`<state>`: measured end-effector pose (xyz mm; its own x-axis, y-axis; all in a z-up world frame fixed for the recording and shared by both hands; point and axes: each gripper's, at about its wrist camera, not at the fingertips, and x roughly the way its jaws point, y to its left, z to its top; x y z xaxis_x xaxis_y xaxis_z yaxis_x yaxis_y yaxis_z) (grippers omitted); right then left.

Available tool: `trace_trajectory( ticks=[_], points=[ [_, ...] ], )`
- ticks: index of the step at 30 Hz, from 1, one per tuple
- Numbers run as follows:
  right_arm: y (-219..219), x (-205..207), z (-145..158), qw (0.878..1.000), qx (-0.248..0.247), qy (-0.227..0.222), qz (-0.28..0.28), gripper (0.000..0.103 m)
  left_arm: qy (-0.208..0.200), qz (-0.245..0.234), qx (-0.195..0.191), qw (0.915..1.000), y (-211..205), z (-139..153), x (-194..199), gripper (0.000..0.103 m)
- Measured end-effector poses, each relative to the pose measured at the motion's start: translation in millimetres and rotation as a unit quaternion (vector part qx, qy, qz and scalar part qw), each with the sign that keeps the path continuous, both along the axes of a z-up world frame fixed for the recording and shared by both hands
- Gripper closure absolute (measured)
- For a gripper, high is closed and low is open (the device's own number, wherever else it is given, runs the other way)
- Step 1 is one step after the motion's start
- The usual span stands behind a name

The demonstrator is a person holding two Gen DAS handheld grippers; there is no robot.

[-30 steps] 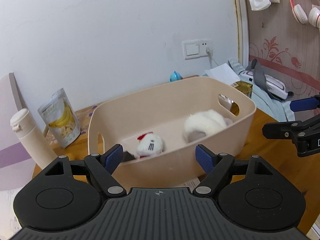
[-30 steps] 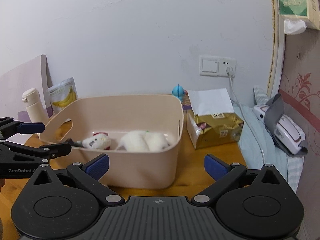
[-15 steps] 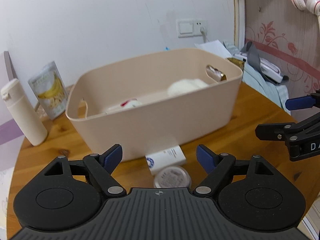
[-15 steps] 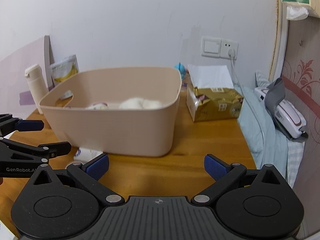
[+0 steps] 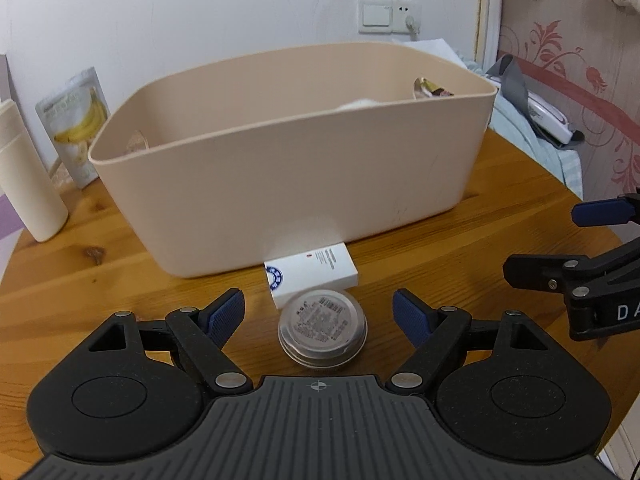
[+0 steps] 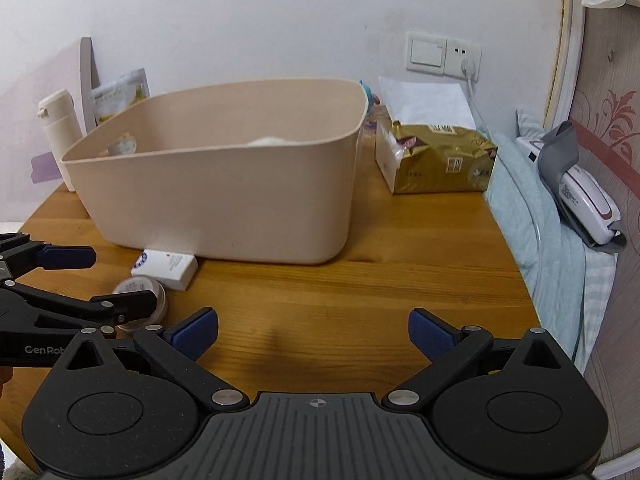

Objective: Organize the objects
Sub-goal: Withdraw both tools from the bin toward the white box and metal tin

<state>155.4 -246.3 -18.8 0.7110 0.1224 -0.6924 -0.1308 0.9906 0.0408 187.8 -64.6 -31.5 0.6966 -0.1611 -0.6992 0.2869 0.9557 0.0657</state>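
- Left gripper [image 5: 319, 312] hangs with fingers wide over a round tin [image 5: 322, 329], which touches a white box [image 5: 311, 274] beside the beige bin [image 5: 288, 168]
- Right gripper [image 6: 313, 333] spread wide, holding nothing
- Round wooden bench [image 6: 400, 280] against a white wall [image 6: 260, 12]; something white, perhaps plush, inside the bin

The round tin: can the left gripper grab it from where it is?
Probably yes. The left gripper is open, its fingers either side of the tin, with nothing between. The white box touches the tin's far edge but leaves both its sides free.
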Motion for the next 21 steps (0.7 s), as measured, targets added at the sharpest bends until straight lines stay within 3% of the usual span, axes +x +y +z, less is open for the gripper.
trace_trajectory(
  ticks=[12, 21],
  points=[
    [6.3, 5.8, -20.0, 1.000, -0.007, 0.026, -0.003, 0.000, 0.027, 0.012, -0.027, 0.9992, 8.5, -20.8, 12.2, 0.020],
    [22.1, 11.7, -33.4, 0.999, -0.002, 0.037, 0.007, 0.000, 0.024, 0.023, -0.021, 0.9992, 25.8, -25.7, 15.9, 0.020]
  ],
)
